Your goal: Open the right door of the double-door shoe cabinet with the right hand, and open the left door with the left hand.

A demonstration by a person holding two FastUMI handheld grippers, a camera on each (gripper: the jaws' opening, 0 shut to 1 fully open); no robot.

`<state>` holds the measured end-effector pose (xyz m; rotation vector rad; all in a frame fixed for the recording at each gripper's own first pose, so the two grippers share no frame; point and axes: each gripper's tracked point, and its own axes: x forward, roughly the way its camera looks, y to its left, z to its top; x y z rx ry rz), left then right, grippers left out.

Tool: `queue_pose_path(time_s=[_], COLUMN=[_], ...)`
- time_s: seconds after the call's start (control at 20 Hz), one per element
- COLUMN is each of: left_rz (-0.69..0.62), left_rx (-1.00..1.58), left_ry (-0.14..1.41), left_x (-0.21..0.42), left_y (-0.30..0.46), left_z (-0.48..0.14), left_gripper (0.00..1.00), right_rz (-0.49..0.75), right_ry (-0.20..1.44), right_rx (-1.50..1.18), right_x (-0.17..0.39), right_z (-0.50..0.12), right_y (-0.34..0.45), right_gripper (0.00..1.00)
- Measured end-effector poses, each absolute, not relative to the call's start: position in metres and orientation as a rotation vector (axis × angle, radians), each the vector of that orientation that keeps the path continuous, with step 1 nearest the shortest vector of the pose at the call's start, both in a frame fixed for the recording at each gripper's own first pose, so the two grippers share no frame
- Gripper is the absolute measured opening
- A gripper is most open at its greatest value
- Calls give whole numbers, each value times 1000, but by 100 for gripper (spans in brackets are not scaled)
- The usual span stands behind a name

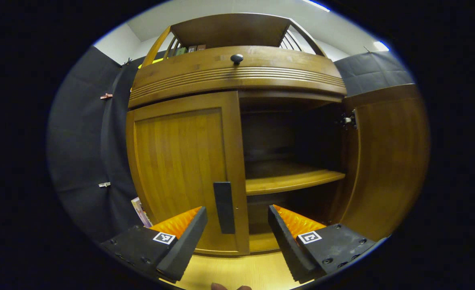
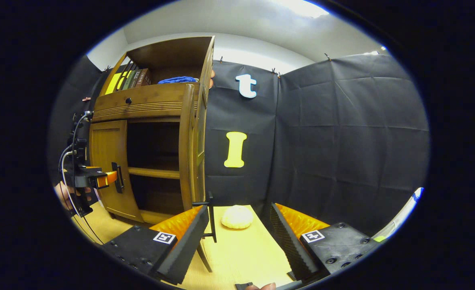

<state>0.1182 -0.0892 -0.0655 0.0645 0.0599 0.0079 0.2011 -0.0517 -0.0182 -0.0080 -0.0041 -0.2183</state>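
A: We see the cabinet close ahead in the left gripper view, standing on the bench. It is warm brown wood with a curved, ribbed drawer front above the doors and a dark round knob at its middle.

B: Its left door lies flush and closed, a plain panel in a frame, with a dark upright handle near its inner edge. The right door is swung wide, and we can look in at a dark inside with one shelf.

A: Our left tool is spread wide with nothing between its fingers, just in front of that handle and not touching it.

B: In the right gripper view the cabinet sits to the left, and the right door shows edge-on. Its handle stands just beside the right tool's inner finger; we cannot tell whether they touch.

A: The right tool is also wide open and holds nothing. A pale round lump lies on the bench to the right of the cabinet. The left tool shows there too, at the left door's handle.

B: Books and a blue cloth rest in the cabinet's top shelf.
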Motion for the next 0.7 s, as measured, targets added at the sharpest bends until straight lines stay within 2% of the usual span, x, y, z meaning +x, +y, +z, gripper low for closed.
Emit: queue_pose_path(time_s=[0.05,0.2,0.3,0.4,0.55,0.6,0.7], left_rz=[17,13,-2,-11,-13,-6,2], left_rx=[62,73,91,115,117,111,87], left_ry=[60,70,60,44,49,56,66], left_x=[124,143,154,165,176,178,177], left_y=[-85,-79,-78,-79,-81,-81,-80], left_z=[-69,-75,-76,-75,-77,-79,-80], left_gripper=[95,94,89,81,59,50,39], right_rz=[-219,-247,-253,-268,-298,-308,-322], right_ry=[-5,-7,0,7,5,6,1], right_rx=[-3,-22,-26,-29,-23,-20,-18], right_x=[198,194,194,192,188,187,184], right_z=[-18,-17,-19,-18,-17,-16,-14], right_y=[-50,-53,-54,-56,-59,-59,-58], right_gripper=[98,95,99,98,95,98,97])
